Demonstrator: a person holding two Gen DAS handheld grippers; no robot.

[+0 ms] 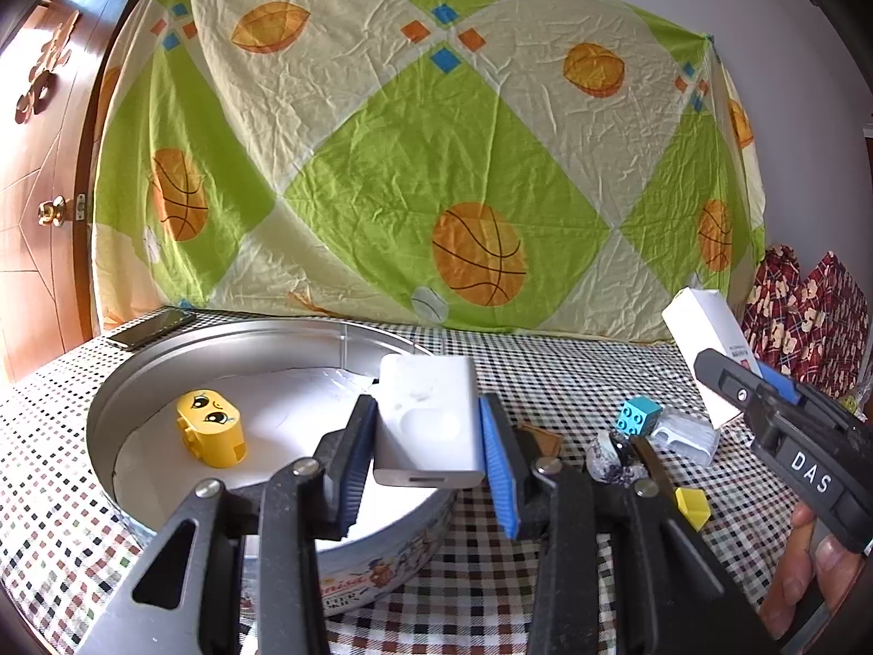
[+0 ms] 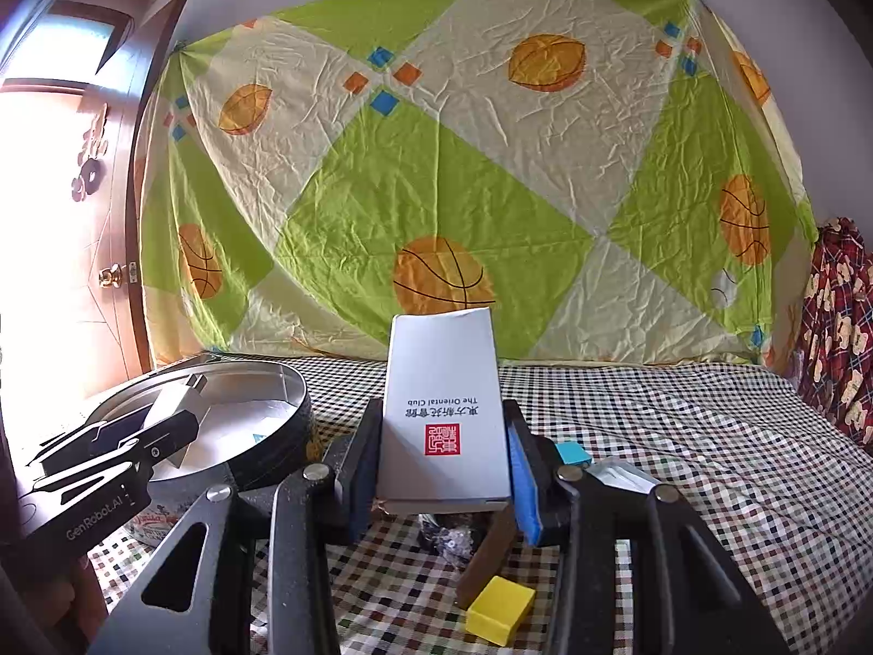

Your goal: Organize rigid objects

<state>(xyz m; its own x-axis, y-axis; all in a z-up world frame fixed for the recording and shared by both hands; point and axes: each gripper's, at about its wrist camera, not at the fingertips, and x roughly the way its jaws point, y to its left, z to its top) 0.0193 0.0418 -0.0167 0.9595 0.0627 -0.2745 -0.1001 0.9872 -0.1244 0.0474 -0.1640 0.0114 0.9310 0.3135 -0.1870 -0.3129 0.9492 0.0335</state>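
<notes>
My left fingers (image 1: 494,453) are clamped on a white power bank (image 1: 428,420), held over the near rim of the round tin (image 1: 103,436), so I judge this step to be carrying it in to join the yellow face brick (image 1: 210,428) already lying on the tin's white liner. Next I need to push further over the rim, lower, and let go clear of that brick. To the right on the checked cloth wait a teal brick (image 1: 637,415), a grey plastic piece (image 1: 685,434), a foil lump (image 1: 608,458) and a yellow block (image 1: 692,507); a phone (image 1: 153,327) lies behind the tin. From the right wrist, my right gripper (image 2: 443,458) is clenched on a white carton (image 2: 444,409), held upright above the table. Its route to the tin (image 2: 283,431) is blocked by my left gripper (image 2: 117,453), so I judge it must wait. Below it lie a yellow block (image 2: 499,608) and a brown slab (image 2: 485,557).
</notes>
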